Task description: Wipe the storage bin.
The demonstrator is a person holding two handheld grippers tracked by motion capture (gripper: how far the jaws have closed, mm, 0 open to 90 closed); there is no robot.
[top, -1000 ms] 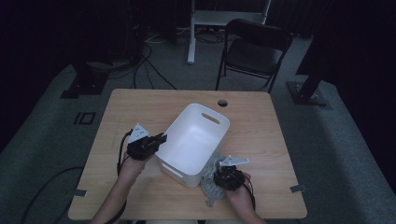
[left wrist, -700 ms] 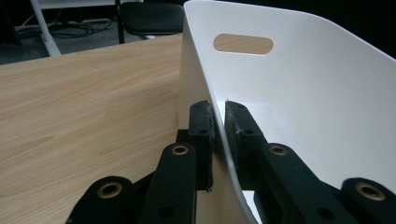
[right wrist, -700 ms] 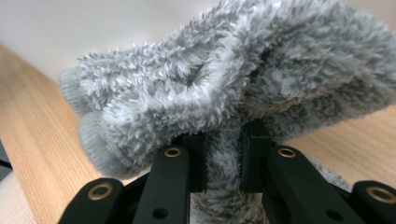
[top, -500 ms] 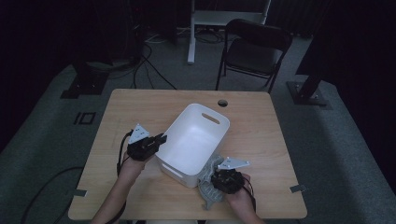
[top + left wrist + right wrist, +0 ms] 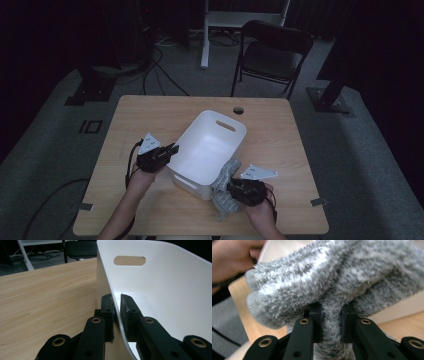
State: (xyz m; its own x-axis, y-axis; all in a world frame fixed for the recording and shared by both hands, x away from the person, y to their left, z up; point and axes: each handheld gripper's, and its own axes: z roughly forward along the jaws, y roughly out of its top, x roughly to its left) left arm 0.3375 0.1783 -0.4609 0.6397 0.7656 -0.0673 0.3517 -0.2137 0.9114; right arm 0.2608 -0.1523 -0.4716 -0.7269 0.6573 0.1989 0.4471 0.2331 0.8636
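Grey fuzzy cloth (image 5: 332, 287) between right hand-held gripper (image 5: 331, 323) pads

White plastic bin (image 5: 202, 150) set askew at the centre of a wooden table (image 5: 150, 112). Left gripper (image 5: 171, 149) meets the bin's near-left rim; right gripper (image 5: 231, 186), at the bin's near-right corner, grips a grey fuzzy cloth (image 5: 225, 197) draped against that corner. Beyond the bin stands a black folding chair (image 5: 272, 52).

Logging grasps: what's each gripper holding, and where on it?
Left gripper: white tub, clamped on its side rim. Right gripper: fuzzy grey cloth, pinched at a bunched fold.
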